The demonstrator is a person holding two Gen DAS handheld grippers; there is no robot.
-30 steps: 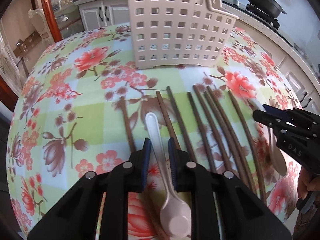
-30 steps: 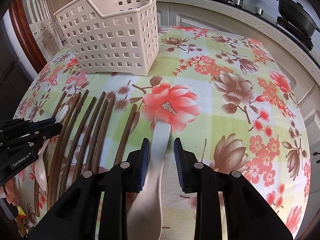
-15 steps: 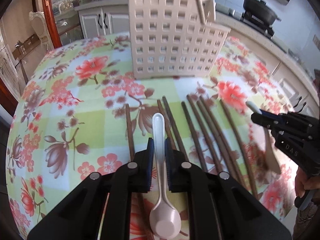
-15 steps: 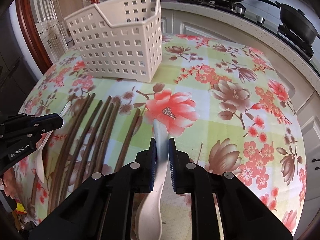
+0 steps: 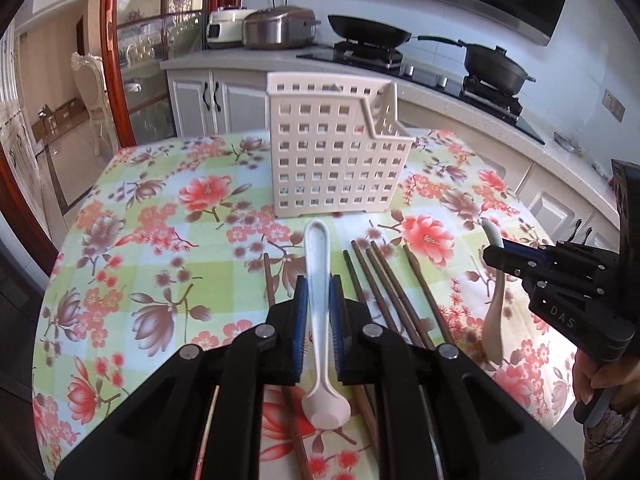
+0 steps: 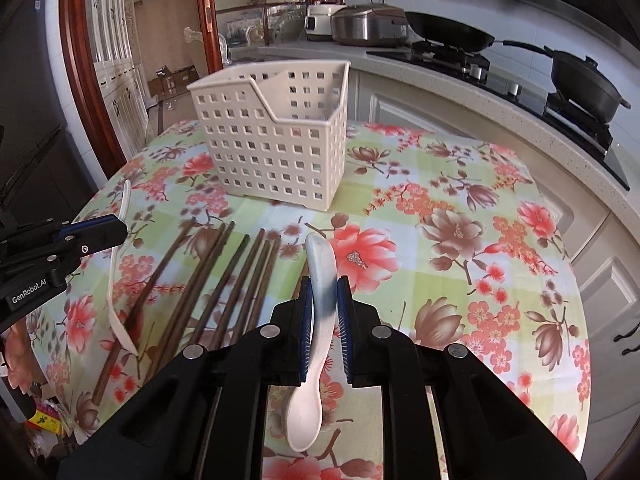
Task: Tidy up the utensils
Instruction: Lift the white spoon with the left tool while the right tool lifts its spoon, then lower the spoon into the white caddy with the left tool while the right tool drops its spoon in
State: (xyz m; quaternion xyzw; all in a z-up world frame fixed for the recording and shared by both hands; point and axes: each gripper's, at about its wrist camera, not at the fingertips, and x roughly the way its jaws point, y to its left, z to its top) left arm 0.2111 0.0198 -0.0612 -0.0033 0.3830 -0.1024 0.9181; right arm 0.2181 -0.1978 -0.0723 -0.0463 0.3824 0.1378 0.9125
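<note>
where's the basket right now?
The white basket stands upright at the table's far side, centre of the left wrist view, just beyond the chopsticks; the right wrist view shows it left of centre.

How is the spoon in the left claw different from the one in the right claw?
The left spoon has a slim, narrow handle; the right spoon has a broad, flat one. The left spoon's bowl is small and round; the right spoon's is longer. Both are whitish, gripped by the handle, bowl hanging toward the camera.
</note>
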